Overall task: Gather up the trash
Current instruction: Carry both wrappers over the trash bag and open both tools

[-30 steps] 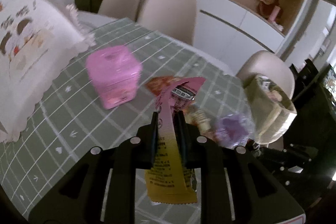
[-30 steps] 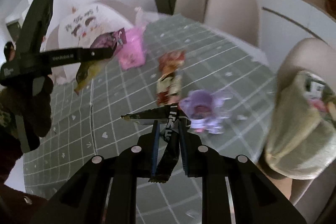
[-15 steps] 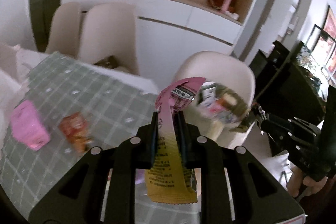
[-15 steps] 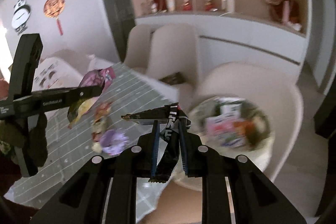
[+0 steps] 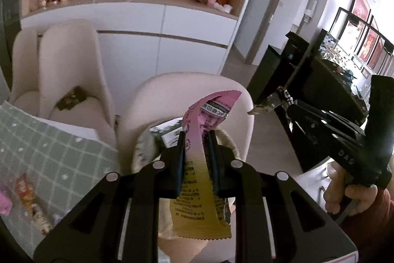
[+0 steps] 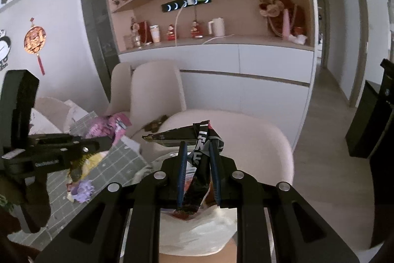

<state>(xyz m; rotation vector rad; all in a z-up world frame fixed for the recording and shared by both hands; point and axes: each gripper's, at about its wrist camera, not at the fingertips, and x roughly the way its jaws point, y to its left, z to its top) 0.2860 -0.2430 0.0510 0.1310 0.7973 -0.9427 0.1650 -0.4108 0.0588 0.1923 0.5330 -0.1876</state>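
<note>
While both grippers' fingers clench wrappers, left gripper [image 5: 197,152] a pink-and-yellow plastic sachet [image 5: 199,174] and right gripper [image 6: 198,164] a black foil packet [image 6: 197,164], over the cream bag [image 6: 204,236], several wrappers [image 5: 29,201] remain left on the green checked worktop [image 5: 49,159].

pink-yellow wrapper [image 5: 200,174]: glossy printed film | black wrapper [image 6: 200,164]: shiny foil | left tool [image 5: 197,152]: matt black plastic | chair [image 6: 258,139]: smooth cream shell

Pink-and-yellow wrapper [image 5: 197,159], black wrapper [image 6: 200,164], green-checked tablecloth [image 5: 49,154]
</note>
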